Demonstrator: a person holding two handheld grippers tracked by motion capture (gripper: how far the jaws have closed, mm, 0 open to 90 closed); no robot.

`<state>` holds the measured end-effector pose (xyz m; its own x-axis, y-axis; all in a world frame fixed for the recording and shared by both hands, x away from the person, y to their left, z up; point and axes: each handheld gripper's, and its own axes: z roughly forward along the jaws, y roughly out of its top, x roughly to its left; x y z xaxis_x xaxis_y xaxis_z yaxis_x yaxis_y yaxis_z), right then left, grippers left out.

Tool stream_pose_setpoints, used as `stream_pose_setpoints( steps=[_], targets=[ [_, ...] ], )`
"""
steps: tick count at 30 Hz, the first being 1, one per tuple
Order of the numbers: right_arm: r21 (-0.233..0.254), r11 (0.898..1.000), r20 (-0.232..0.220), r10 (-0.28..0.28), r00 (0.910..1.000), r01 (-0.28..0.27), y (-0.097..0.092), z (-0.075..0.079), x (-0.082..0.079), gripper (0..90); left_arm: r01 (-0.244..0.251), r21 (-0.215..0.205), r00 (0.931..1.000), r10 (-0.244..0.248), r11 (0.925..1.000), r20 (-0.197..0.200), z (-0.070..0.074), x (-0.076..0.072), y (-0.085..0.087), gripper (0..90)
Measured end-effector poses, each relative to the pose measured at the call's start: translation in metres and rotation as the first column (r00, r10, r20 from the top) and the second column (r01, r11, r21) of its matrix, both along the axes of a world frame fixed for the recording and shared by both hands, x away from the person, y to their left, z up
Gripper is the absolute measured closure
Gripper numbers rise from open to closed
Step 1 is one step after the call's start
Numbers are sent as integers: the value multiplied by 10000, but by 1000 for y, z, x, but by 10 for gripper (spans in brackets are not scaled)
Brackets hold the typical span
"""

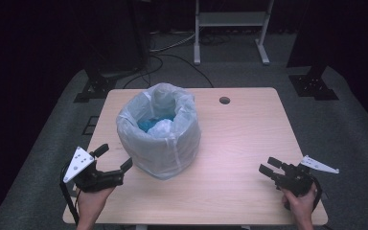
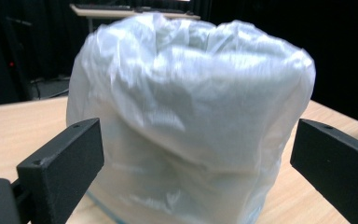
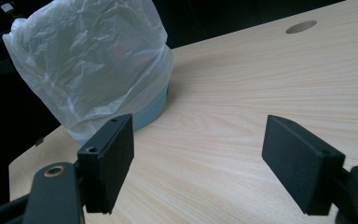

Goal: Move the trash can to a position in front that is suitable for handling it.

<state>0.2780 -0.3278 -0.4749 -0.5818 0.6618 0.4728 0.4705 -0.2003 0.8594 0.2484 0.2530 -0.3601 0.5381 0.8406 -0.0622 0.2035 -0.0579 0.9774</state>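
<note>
1. Left hand-held gripper (image 1: pixel 113 157): jaws spread wide, grasping nothing, aimed at the near-left side of the bag-lined bin (image 1: pixel 159 130), just short of touching.
2. Right hand-held gripper (image 1: pixel 270 166): jaws parted and empty, low over the near-right of the table (image 1: pixel 249 143), well apart from the bin, pointing toward it.
3. Bag-lined bin: upright left of the table's centre, long axis vertical, mouth open upward; thin white plastic draped over the rim and down the sides, something blue inside, pale blue base at the bottom in the right gripper view.
4. Table: light wood grain, round hole (image 1: pixel 224 100) near the far edge.
5. Room: dim, grey carpet, black stands, cables, a white frame (image 1: pixel 231 28) behind.
</note>
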Motion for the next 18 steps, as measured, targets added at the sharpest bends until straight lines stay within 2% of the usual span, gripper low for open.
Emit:
stream_pose_setpoints(
  steps=[2, 3, 8, 10, 12, 18],
  targets=[
    [-5, 10000, 9, 5, 10000, -5, 0, 0, 0, 239, 22, -15, 10000, -22, 10000, 13, 3, 2, 0, 13],
    [-9, 10000, 1, 10, 10000, -10, 0, 0, 0, 239, 86, -22, 10000, -86, 10000, 37, 9, 7, 0, 12],
    [3, 10000, 67, -17, 10000, 17, -2, 0, 0, 239, 211, -26, 9998, -210, 9998, 69, 21, 19, -1, 30],
    [7, 10000, 64, -34, 10000, 34, -2, 0, 0, 239, 234, -7, 9997, -234, 9997, 76, 23, 21, -1, 34],
    [51, 10000, 37, -43, 10000, 42, -3, 0, 0, 239, 289, 79, 9996, -289, 9996, -4, 29, 31, -1, 37],
    [39, 10000, 74, -61, 10000, 61, -5, 0, 0, 239, 344, 30, 9994, -344, 9994, -106, 34, 46, -1, 60]
  ],
)
